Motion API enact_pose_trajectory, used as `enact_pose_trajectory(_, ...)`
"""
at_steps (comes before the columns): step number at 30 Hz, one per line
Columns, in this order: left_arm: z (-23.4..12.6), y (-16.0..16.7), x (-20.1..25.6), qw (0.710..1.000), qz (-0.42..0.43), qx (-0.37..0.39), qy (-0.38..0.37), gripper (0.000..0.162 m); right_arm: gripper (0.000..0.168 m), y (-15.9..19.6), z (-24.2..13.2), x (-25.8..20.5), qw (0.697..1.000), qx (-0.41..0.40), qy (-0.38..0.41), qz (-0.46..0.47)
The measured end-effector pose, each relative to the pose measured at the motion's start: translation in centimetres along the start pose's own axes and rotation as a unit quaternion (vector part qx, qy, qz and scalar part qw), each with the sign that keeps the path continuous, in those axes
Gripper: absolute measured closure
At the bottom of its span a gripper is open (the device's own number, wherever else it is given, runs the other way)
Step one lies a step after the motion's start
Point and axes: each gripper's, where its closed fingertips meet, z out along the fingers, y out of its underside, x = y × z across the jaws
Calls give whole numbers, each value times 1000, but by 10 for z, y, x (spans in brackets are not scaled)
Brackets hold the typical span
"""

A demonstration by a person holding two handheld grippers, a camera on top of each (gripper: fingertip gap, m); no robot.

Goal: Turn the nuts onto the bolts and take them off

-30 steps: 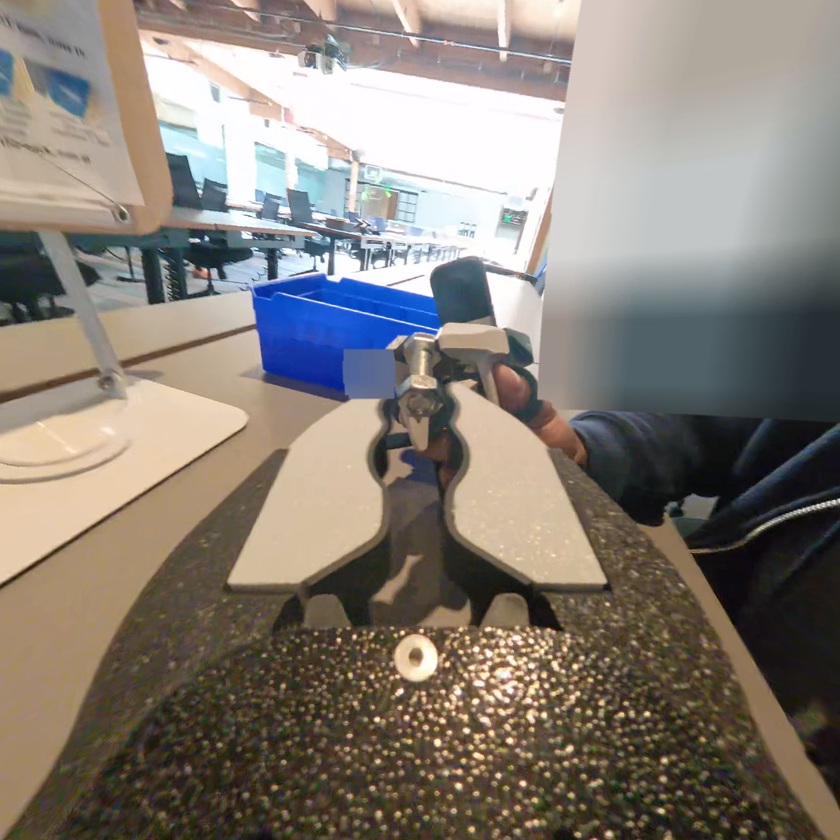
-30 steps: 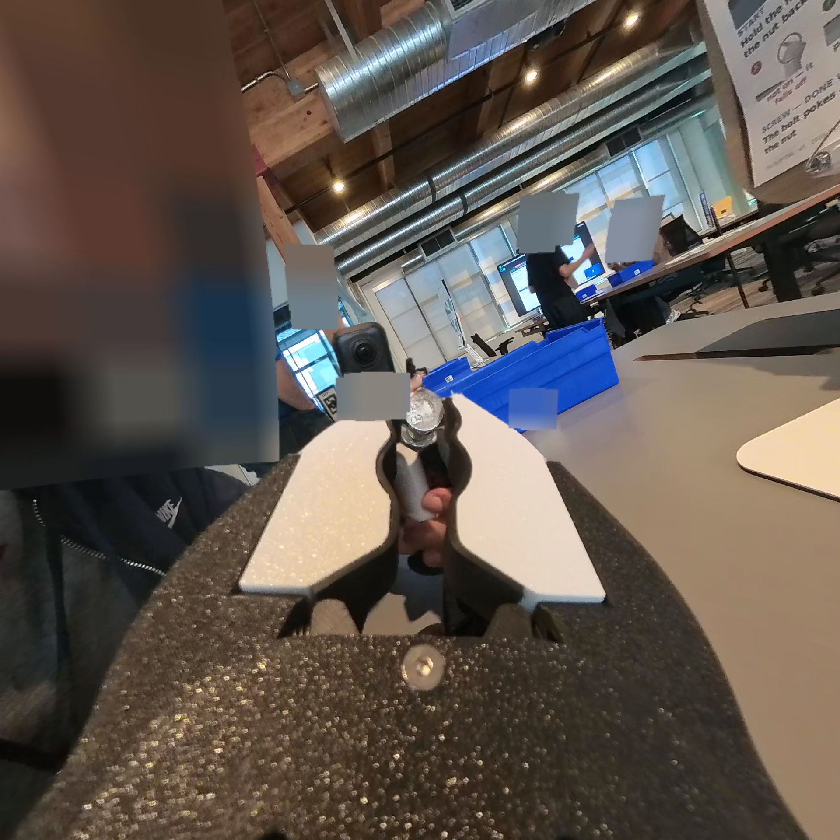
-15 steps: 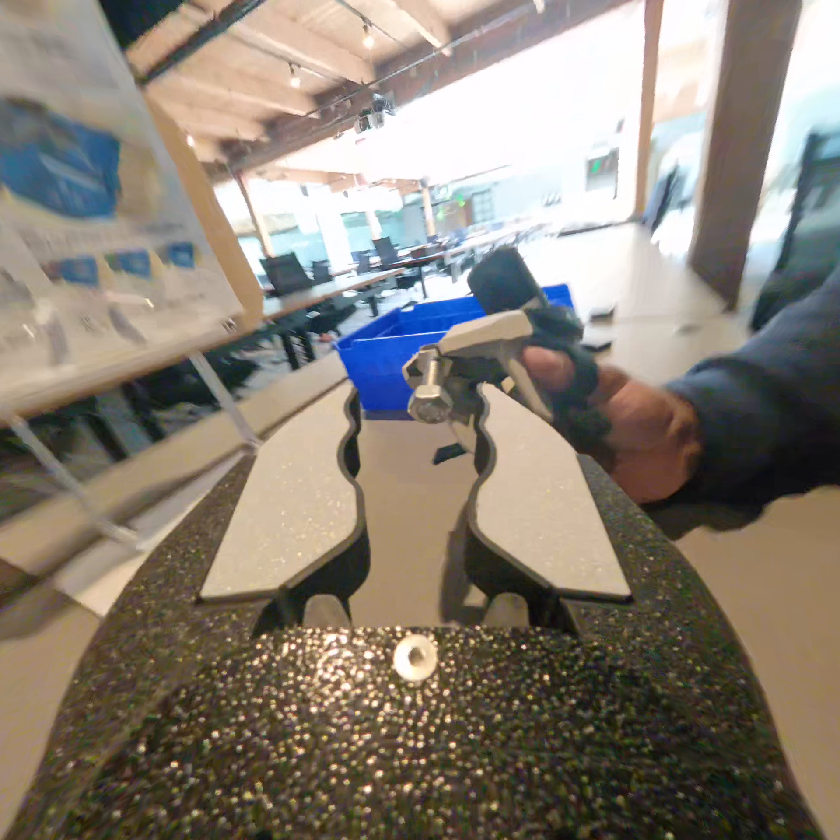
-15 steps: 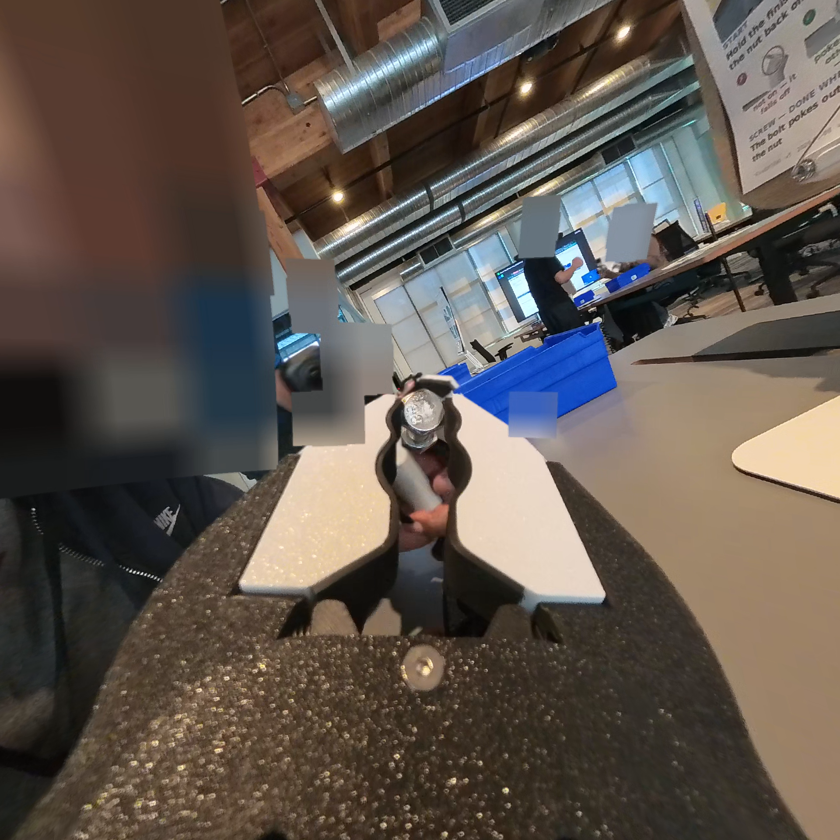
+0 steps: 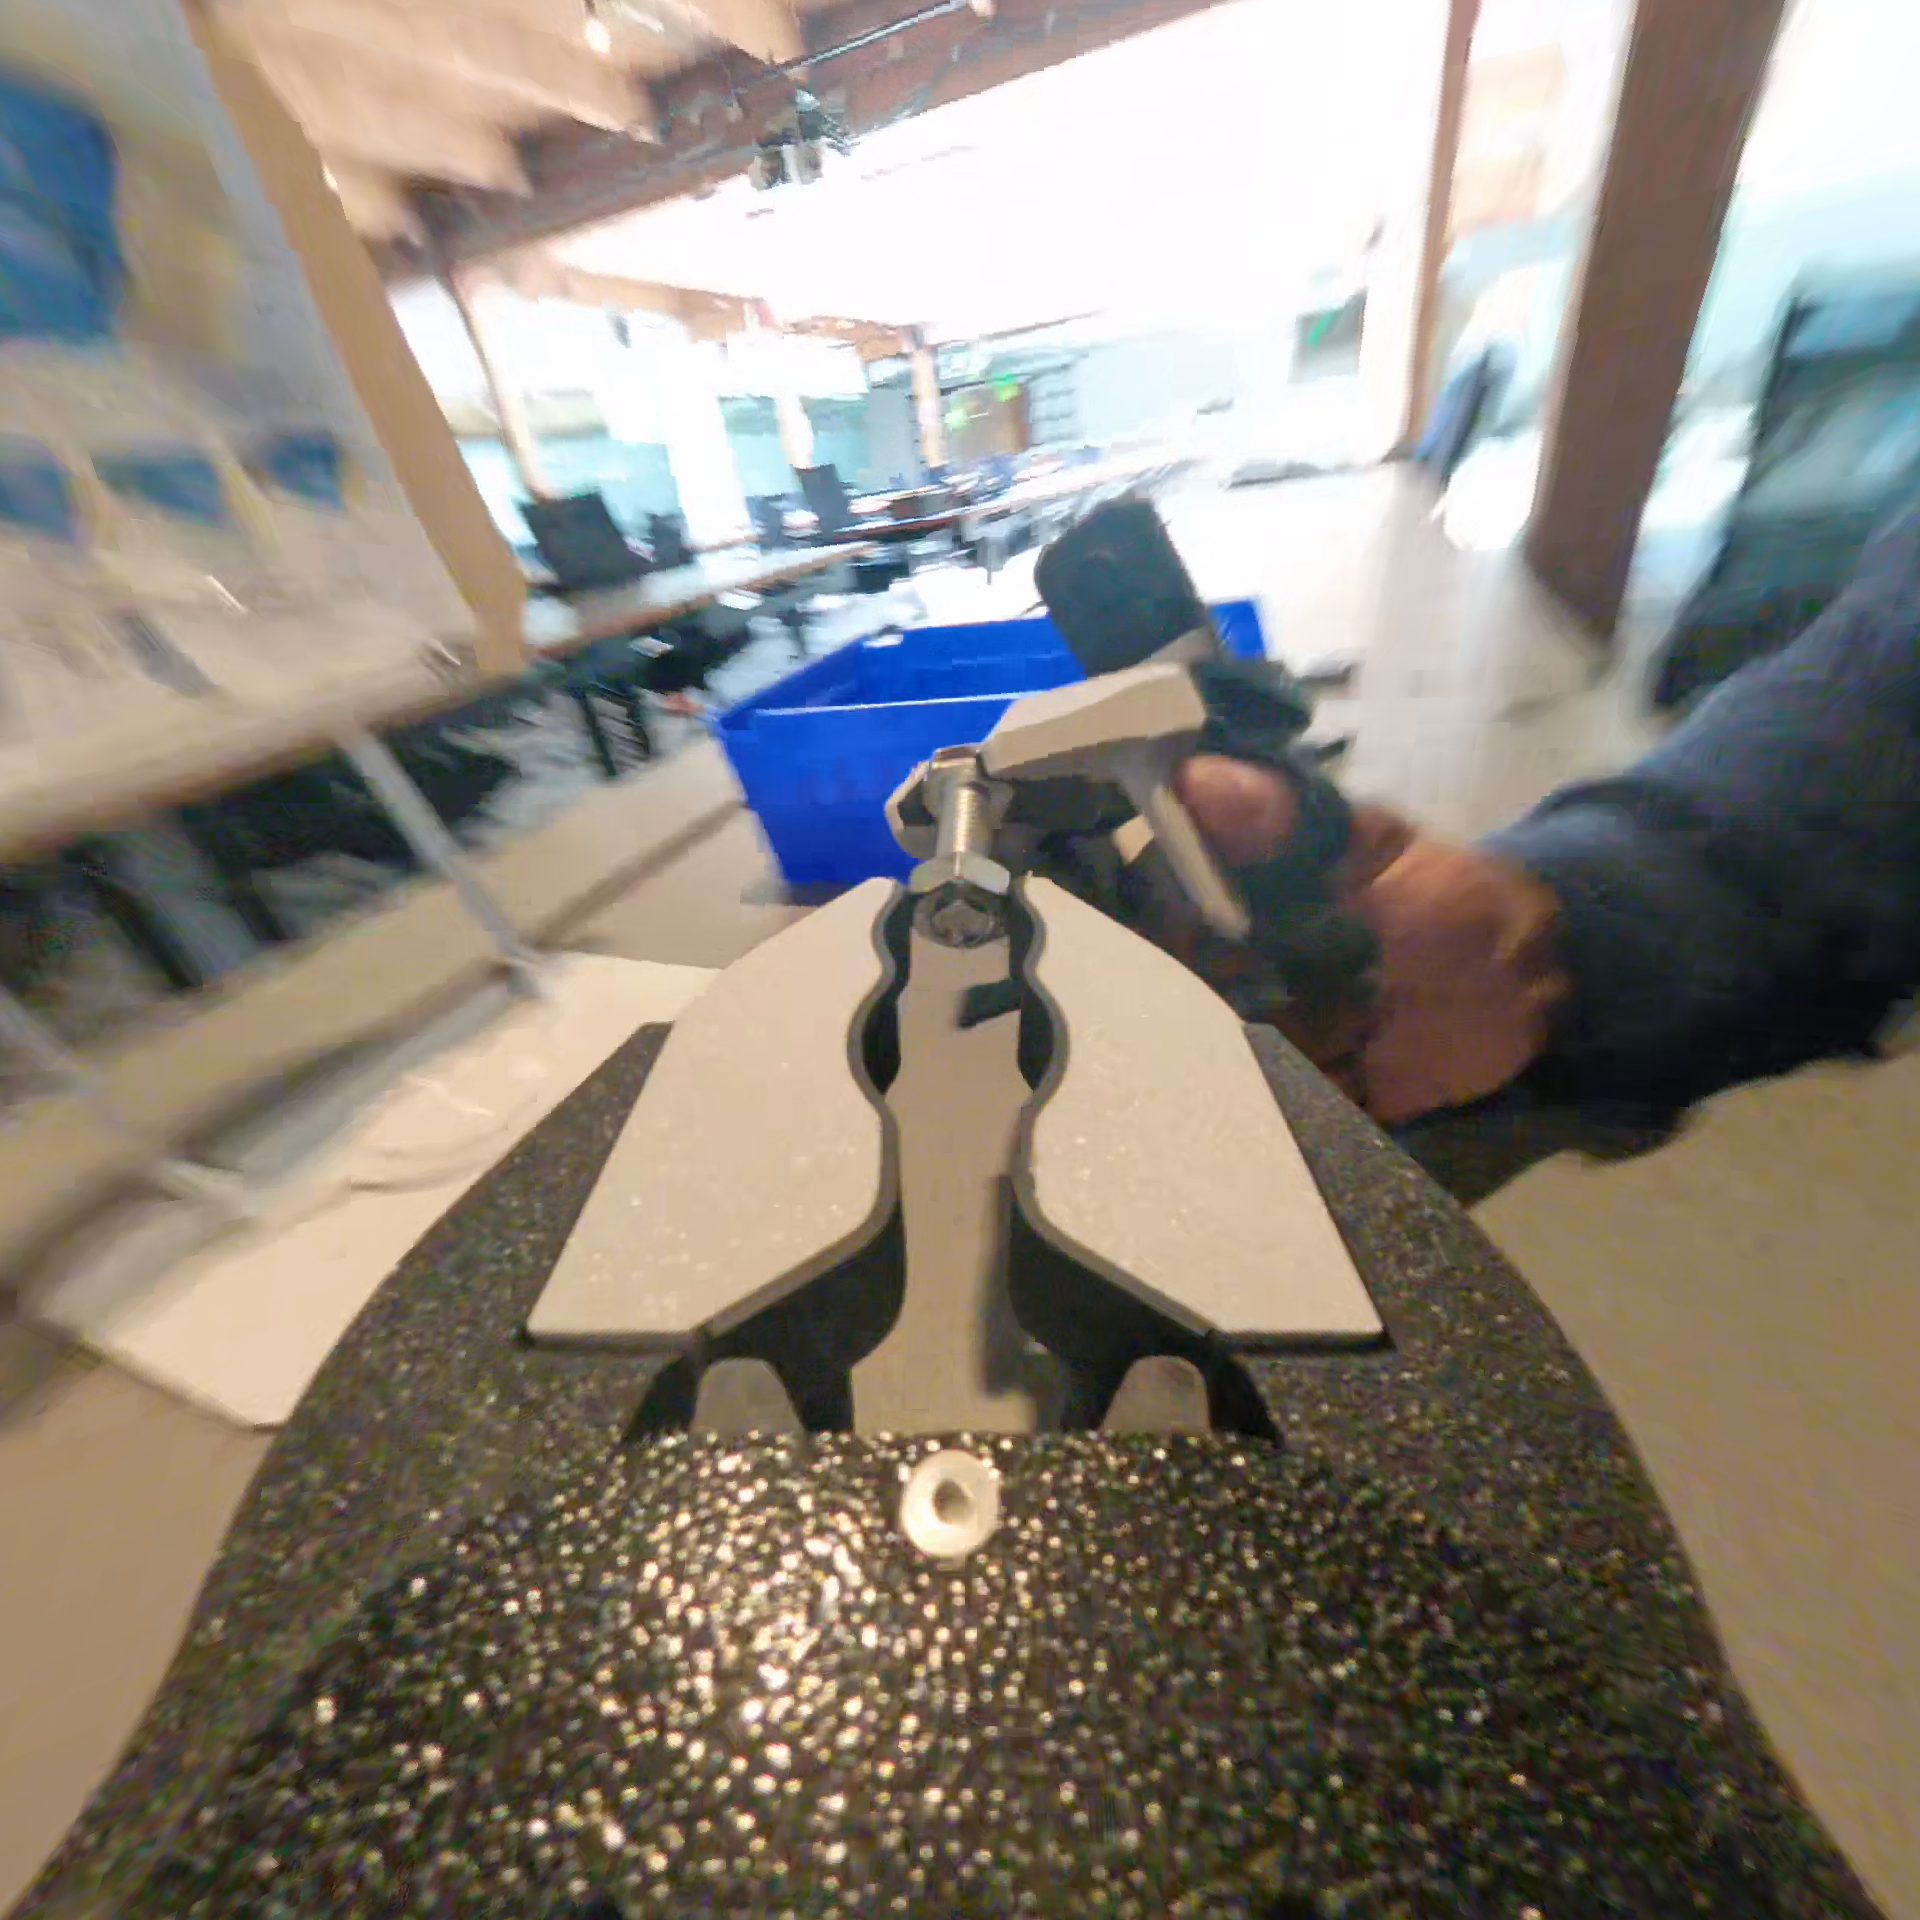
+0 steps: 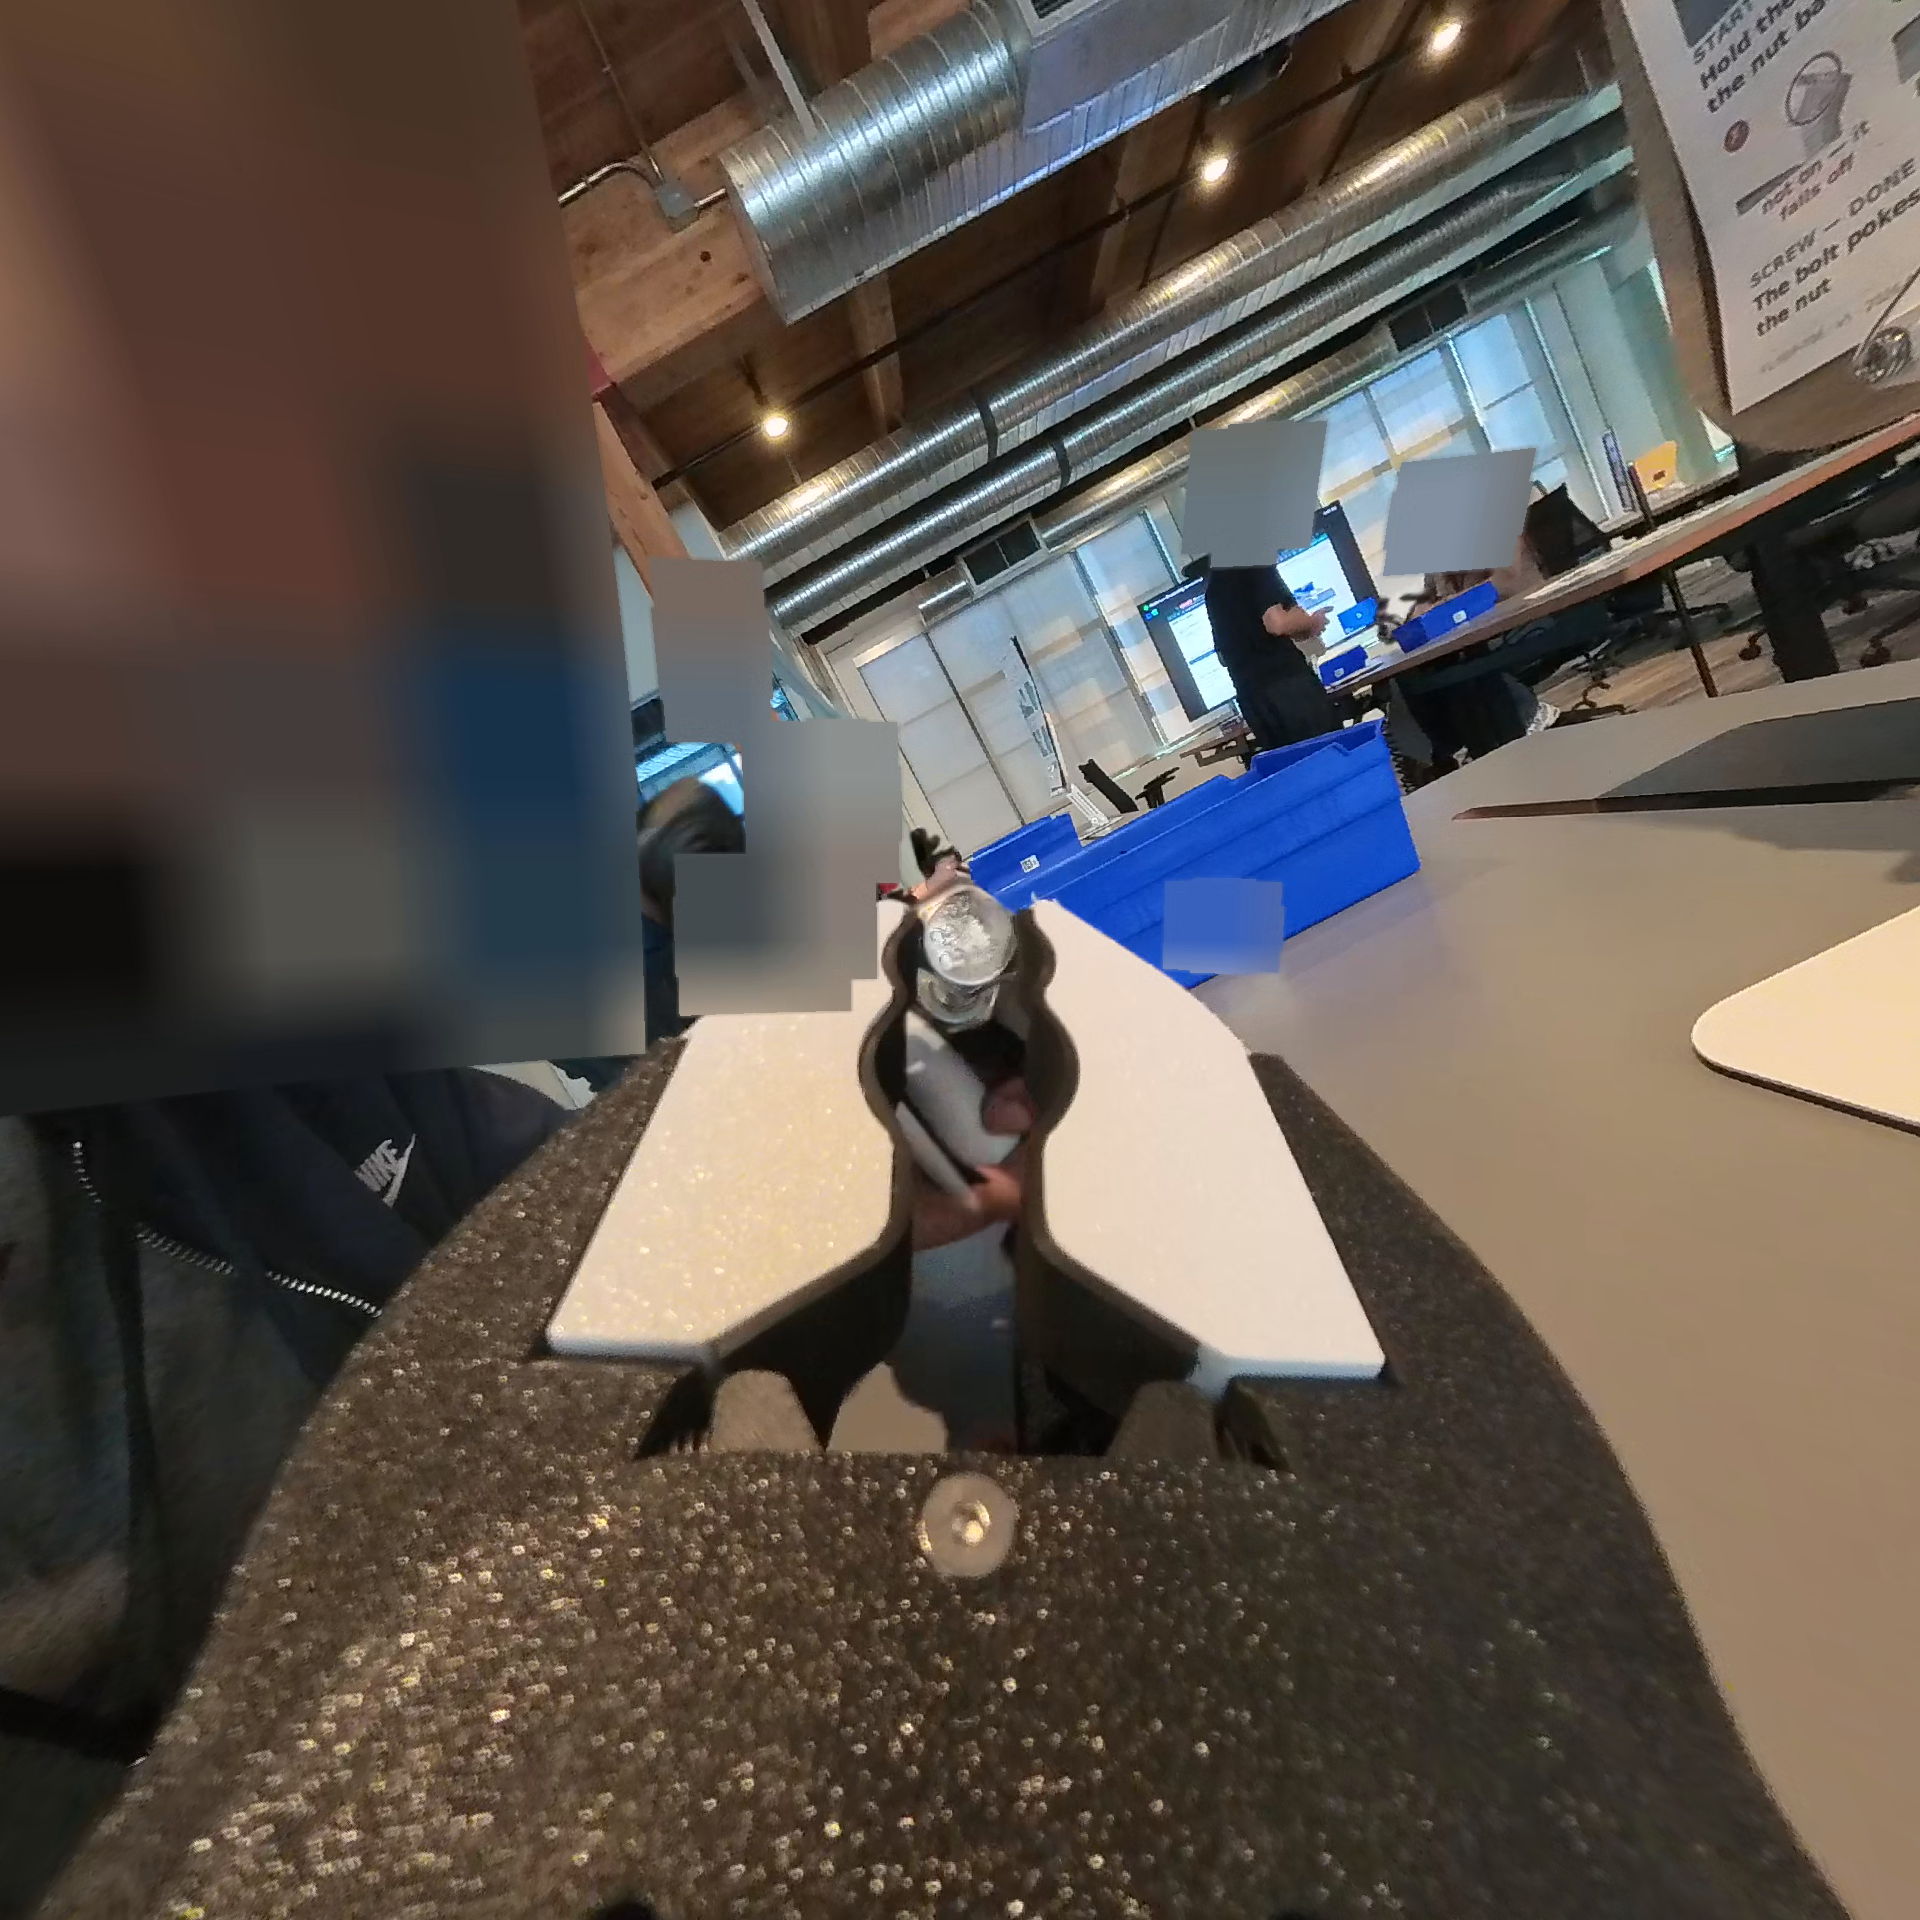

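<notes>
A silver bolt (image 5: 958, 821) hangs thread-down from my right gripper (image 5: 935, 795), which is shut on the bolt's head. In the right wrist view the shiny bolt head (image 6: 966, 940) sits clamped between the tips of my right gripper (image 6: 966, 951). A hex nut (image 5: 961, 888) sits on the lower end of the thread. My left gripper (image 5: 961, 920) comes from below, its jaws narrowed on the nut. The left wrist view is motion-blurred. Past the bolt in the right wrist view, grey patches hide most of the left gripper.
A blue bin (image 5: 862, 769) stands on the grey table behind the bolt; it also shows in the right wrist view (image 6: 1299, 842). A white mat (image 6: 1818, 1029) lies at the right. A sign on a stand (image 5: 156, 416) rises at the left. A person's hand (image 5: 1455, 966) holds the right gripper.
My left gripper held the nut, opened wide and swung round half a second ago, and has now closed on the nut again. The right gripper kept hold of the bolt.
</notes>
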Motion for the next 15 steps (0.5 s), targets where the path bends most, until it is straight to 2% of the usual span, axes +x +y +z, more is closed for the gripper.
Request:
enact_pose_trajectory(1,-1,0,-2,995,92,-12,-31,145,152,0,0,0,1000,0,0,1)
enact_pose_trajectory(3,-2,0,-5,958,270,-39,-88,144,152,1,1,0,1000,0,-2,4)
enact_pose_trajectory(4,-3,-1,-5,938,328,-47,-107,140,152,1,0,0,1000,1,-1,5)
enact_pose_trajectory(5,-3,0,-4,932,341,-47,-110,137,152,0,0,0,1000,2,-1,5)
enact_pose_trajectory(6,-1,0,-2,946,308,-40,-97,133,152,0,0,0,1000,3,0,6)
enact_pose_trajectory(8,-1,-1,1,984,172,-10,-53,125,152,-2,-2,1,1000,6,2,4)
enact_pose_trajectory(10,-2,-5,-3,999,31,14,-21,122,152,-4,-2,2,1000,7,4,1)
enact_pose_trajectory(13,-3,-7,-9,990,-137,36,22,120,152,-4,-3,2,1000,7,5,-2)
enact_pose_trajectory(15,-2,-6,-6,979,-192,40,53,119,152,-4,-2,2,1000,6,5,0)
